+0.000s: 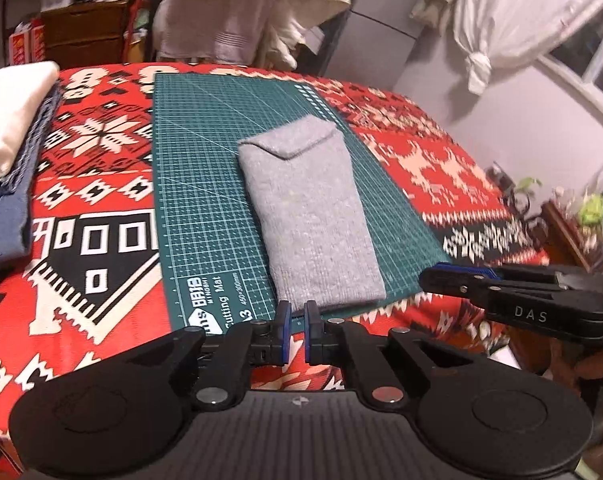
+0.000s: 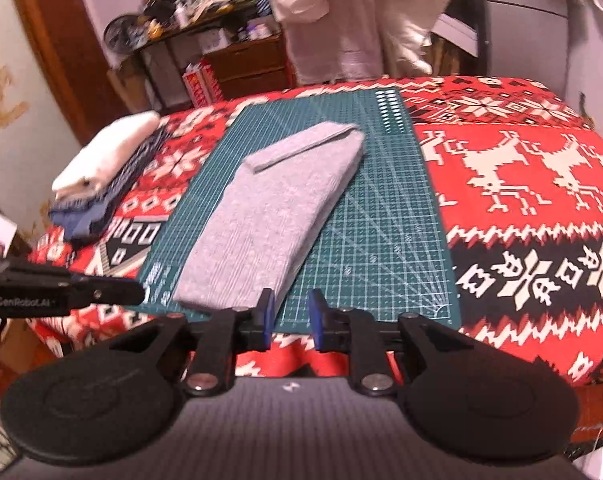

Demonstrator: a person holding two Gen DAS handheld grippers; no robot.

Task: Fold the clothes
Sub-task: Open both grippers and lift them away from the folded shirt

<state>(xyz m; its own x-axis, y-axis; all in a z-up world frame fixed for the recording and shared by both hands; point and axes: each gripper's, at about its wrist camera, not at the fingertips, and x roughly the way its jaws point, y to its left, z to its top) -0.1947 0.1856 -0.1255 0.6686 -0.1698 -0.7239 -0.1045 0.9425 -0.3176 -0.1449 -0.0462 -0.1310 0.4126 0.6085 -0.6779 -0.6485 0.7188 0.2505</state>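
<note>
The grey knit (image 1: pixel 307 216) lies folded into a long rectangle on the green mat (image 1: pixel 189 152), near the mat's front edge, with a flap turned over at its far end. It looks soft, light and limp, likely to sag and unfold if lifted by one corner; the thick near edge, or both long sides at once, seems the best hold. The left tool (image 1: pixel 297 322) sits just off the near edge, jaws narrow, holding nothing. The right tool (image 2: pixel 289 314) is by the near right corner, jaws a little apart, empty. No containers show. Left of the mat, a stack (image 2: pixel 101 172) of folded clothes rests on the tabletop (image 1: pixel 93 184).
</note>
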